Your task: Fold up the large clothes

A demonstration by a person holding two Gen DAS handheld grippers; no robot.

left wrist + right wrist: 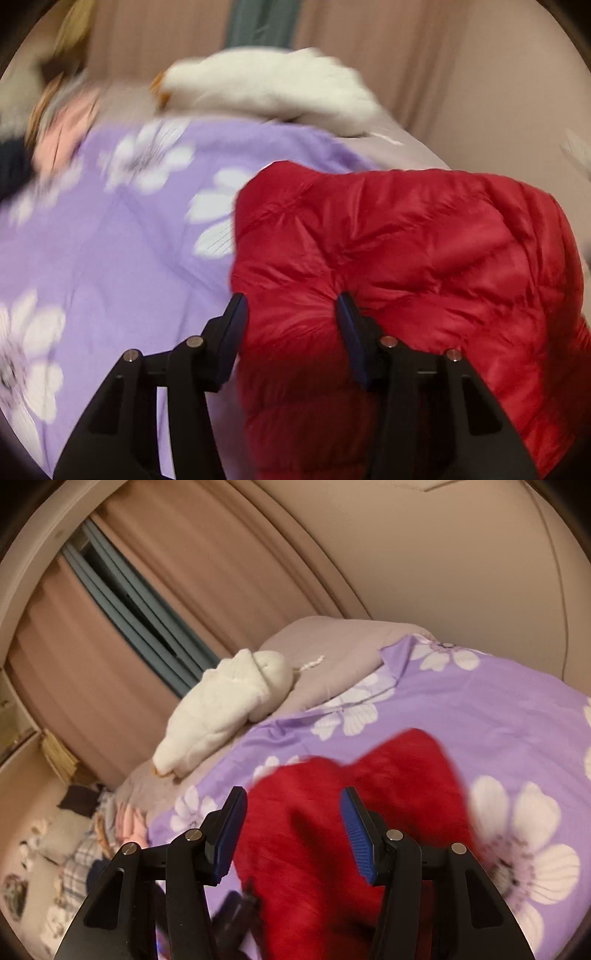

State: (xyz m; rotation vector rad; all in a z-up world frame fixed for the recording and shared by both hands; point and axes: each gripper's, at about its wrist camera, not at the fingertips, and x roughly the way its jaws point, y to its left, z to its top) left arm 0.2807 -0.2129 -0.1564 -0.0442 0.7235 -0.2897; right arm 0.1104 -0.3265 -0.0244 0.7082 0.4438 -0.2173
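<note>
Two grips on the red puffer jacket point(406, 240): left gripper point(291, 306) and right gripper point(293, 801) both clamping bunched fabric; carry it toward 12 o'clock evenly, keeping tension.

Ahead of the left tool point(291, 306), the way is blocked by the red jacket point(406, 251); bare purple bedspread point(110, 240) is left open leftward.

One red jacket point(406, 240), one white plush point(221, 709) (blurred), two grippers.
</note>
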